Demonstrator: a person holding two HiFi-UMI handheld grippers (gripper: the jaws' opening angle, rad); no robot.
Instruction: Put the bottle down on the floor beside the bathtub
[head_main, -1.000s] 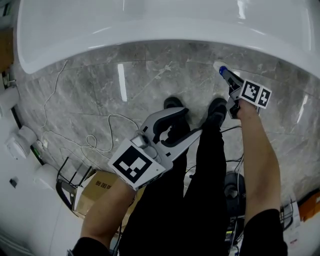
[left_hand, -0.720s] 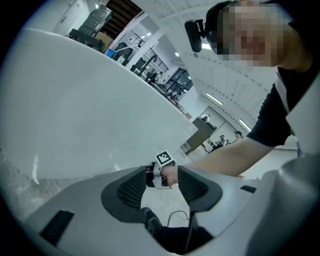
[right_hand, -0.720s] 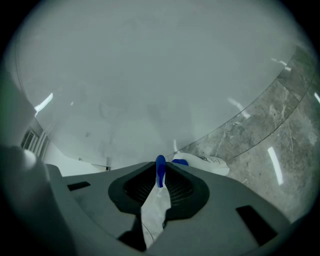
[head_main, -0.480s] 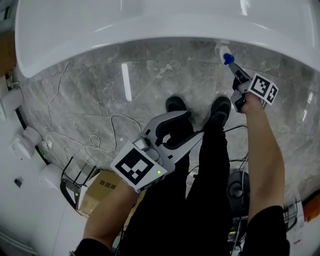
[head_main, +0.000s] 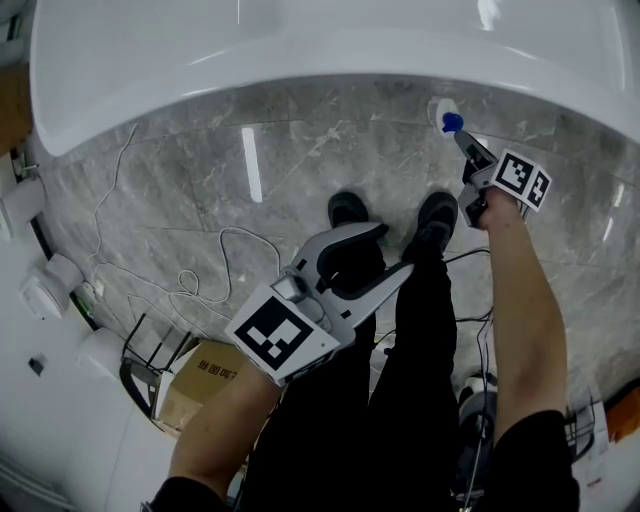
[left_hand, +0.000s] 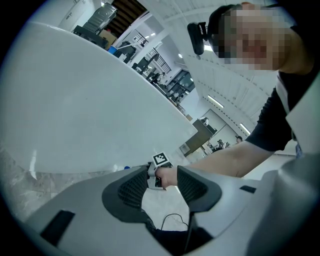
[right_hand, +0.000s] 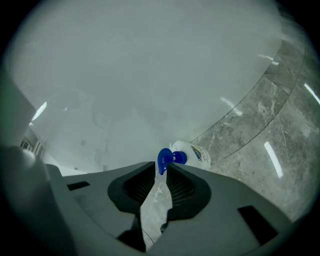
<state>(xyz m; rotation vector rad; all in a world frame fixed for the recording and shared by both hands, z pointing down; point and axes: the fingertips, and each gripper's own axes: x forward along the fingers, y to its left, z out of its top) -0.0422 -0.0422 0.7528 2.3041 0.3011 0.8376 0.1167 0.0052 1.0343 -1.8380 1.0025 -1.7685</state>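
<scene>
A white bottle (head_main: 439, 107) with a blue pump head (right_hand: 164, 159) stands on the grey marble floor (head_main: 300, 170) right against the foot of the white bathtub (head_main: 300, 50). My right gripper (head_main: 463, 141) reaches down to it. Its jaws are opening, and the pump head sits at their tips with a thin gap beside it. In the right gripper view the bottle (right_hand: 194, 154) shows just past that gripper (right_hand: 161, 168), with the bathtub (right_hand: 125, 75) wall behind. My left gripper (head_main: 392, 250) hangs open and empty above the person's legs, and in its own view this gripper (left_hand: 162, 175) faces the bathtub (left_hand: 75, 110).
The person's two black shoes (head_main: 347, 208) stand on the floor just short of the tub. A white cable (head_main: 190, 280) loops over the floor at the left. A cardboard box (head_main: 200, 375) and white fixtures (head_main: 45, 285) lie at lower left.
My right gripper has carried the bottle farther out and down to the foot of the tub, where the bottle now stands. The left gripper has barely moved.
</scene>
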